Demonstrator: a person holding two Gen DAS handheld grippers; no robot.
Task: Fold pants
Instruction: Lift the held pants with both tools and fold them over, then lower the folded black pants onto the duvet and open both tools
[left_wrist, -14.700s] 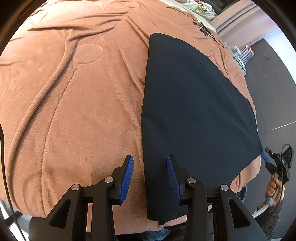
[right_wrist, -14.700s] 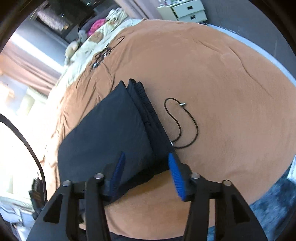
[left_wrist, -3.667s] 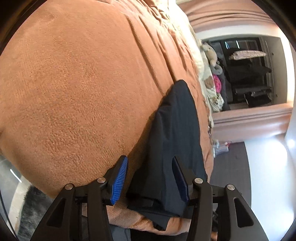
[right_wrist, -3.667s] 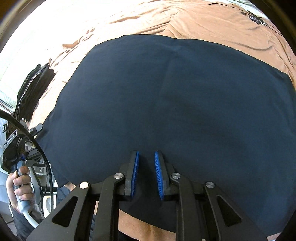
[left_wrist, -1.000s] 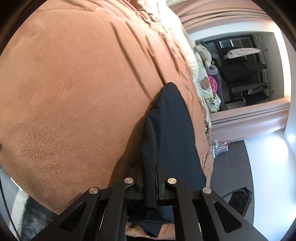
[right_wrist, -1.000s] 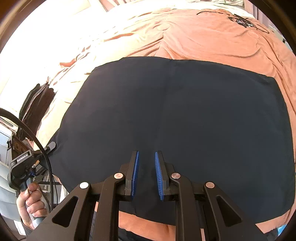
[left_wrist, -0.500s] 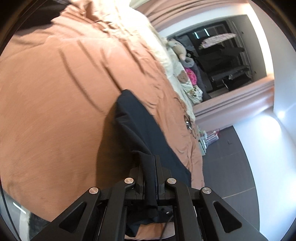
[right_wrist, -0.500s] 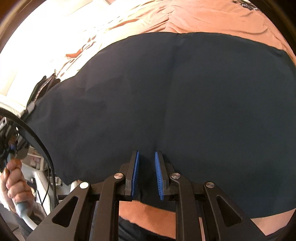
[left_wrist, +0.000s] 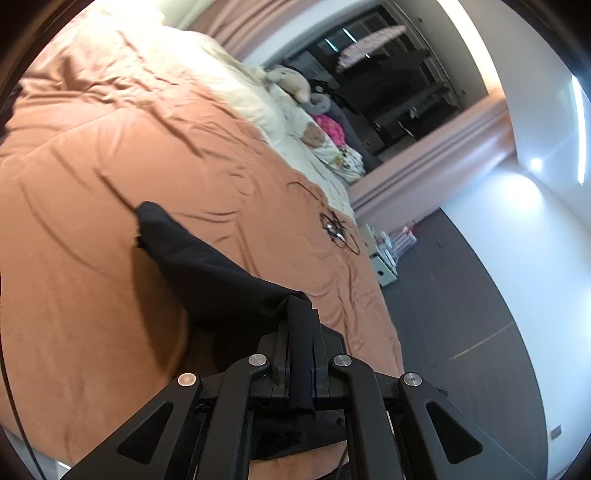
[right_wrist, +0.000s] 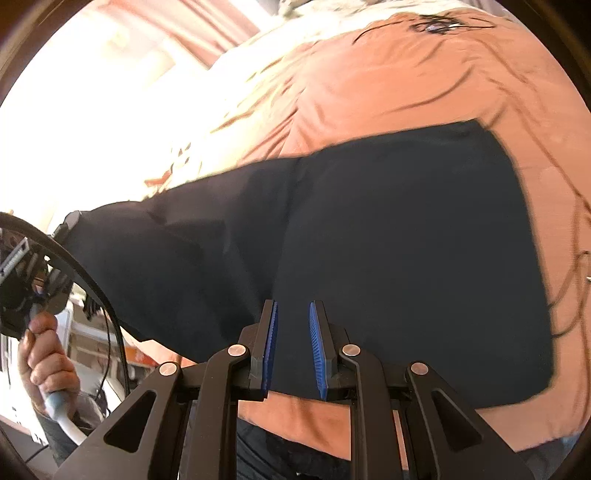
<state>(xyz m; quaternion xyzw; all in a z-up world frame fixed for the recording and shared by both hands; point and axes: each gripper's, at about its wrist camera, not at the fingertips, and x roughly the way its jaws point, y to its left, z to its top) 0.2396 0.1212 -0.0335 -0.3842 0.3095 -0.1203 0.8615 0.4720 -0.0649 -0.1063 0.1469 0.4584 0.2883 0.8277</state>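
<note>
Dark navy pants (right_wrist: 406, 240) lie across the orange blanket (right_wrist: 406, 74) of a bed. My left gripper (left_wrist: 299, 332) is shut on one end of the pants (left_wrist: 207, 269) and holds it up off the bed, so the cloth hangs in a slack band back down to the blanket. In the right wrist view that raised end runs to the far left, where a person's hand (right_wrist: 44, 350) holds the left gripper's handle. My right gripper (right_wrist: 293, 314) hovers over the near edge of the flat part, its blue pads (right_wrist: 272, 332) a narrow gap apart with nothing pinched.
A tangle of black cable (left_wrist: 338, 230) lies on the blanket (left_wrist: 92, 314) beyond the pants, and a thin cord (right_wrist: 576, 288) lies at the right edge. Cream bedding and stuffed toys (left_wrist: 291, 81) sit at the head. Dark floor (left_wrist: 461, 295) and a white drawer unit (left_wrist: 384, 266) lie beside the bed.
My left gripper has risen and rolled with the pants' end in it, peeling that side off the blanket. The right gripper has slid sideways over the flat part, gap unchanged.
</note>
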